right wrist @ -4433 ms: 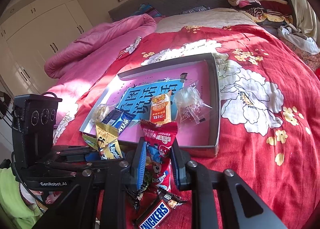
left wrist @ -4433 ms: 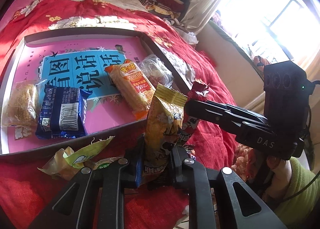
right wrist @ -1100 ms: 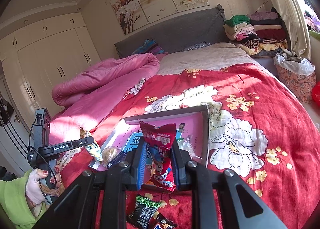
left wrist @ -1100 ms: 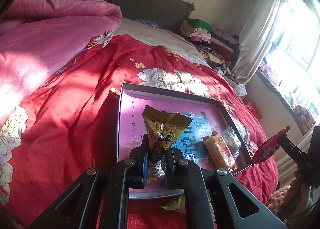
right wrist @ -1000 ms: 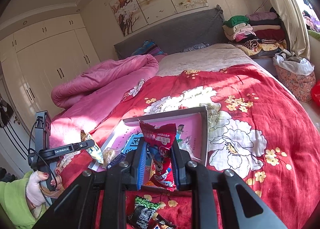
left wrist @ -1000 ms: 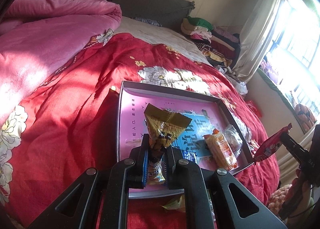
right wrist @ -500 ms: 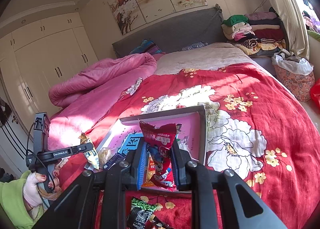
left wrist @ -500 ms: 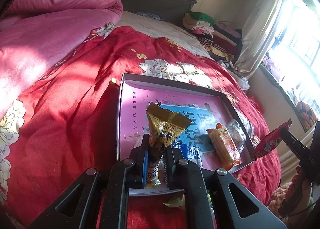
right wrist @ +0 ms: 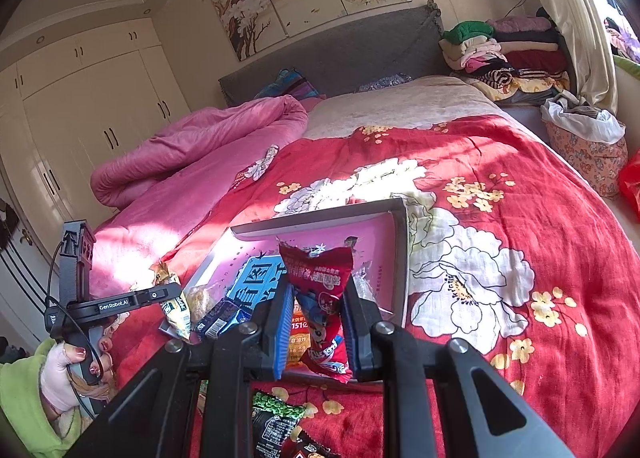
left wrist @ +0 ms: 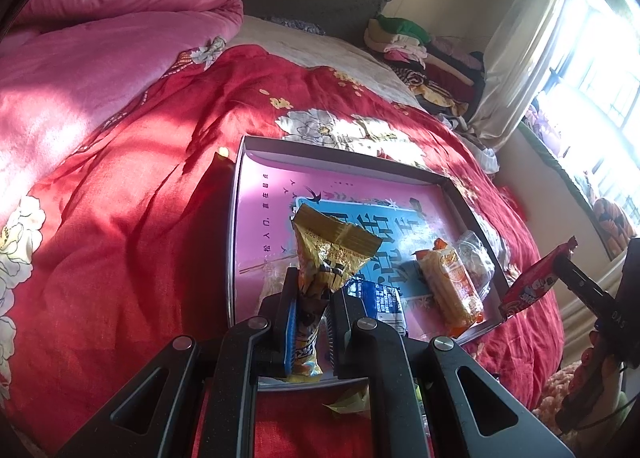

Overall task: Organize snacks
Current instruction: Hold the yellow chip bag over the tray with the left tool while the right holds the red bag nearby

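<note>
My left gripper (left wrist: 310, 314) is shut on a yellow snack packet (left wrist: 328, 254) and holds it above the near left part of the pink-lined box (left wrist: 256, 225). My right gripper (right wrist: 316, 322) is shut on a red snack packet (right wrist: 320, 290) above the near edge of the same box (right wrist: 384, 230). In the box lie a dark blue packet (left wrist: 380, 302), an orange cracker packet (left wrist: 450, 290) and a clear bag (left wrist: 474, 258). The right gripper with its red packet (left wrist: 532, 286) also shows in the left wrist view, at the box's right corner.
The box sits on a red floral bedspread (right wrist: 520, 217). A pink duvet (left wrist: 100, 37) lies at the left. Loose packets (right wrist: 276, 426) lie on the bed in front of the box. Folded clothes (right wrist: 500, 57) are stacked at the head of the bed.
Both grippers have come lower and closer to the box, each still holding its packet. The left packet now hangs just over the box's near left part.
</note>
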Action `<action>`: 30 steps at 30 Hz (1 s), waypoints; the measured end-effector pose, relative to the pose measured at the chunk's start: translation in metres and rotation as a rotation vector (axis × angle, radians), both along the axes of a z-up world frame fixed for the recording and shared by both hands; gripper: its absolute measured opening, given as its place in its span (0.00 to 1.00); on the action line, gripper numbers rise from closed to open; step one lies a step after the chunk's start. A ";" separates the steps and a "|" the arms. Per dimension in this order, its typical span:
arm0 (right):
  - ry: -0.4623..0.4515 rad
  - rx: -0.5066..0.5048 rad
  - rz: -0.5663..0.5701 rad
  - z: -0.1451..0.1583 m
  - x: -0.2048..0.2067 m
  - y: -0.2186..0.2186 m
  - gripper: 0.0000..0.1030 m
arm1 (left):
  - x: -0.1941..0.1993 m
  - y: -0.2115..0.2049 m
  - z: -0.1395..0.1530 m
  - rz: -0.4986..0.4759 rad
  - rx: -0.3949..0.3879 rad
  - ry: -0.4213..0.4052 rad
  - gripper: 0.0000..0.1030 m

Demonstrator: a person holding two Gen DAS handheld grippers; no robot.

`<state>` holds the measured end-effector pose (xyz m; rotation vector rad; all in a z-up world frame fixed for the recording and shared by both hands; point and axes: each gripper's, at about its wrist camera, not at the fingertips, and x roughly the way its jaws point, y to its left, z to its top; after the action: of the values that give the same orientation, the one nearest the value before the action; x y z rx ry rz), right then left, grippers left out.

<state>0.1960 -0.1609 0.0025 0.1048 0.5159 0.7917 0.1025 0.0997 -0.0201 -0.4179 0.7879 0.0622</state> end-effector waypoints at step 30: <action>0.065 -0.050 0.034 -0.020 0.013 0.020 0.23 | 0.007 -0.005 -0.011 -0.022 -0.011 0.029 0.12</action>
<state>0.2090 -0.1411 -0.0180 0.0763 0.6003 0.8098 0.1093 0.0950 -0.0309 -0.4191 0.8221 0.0432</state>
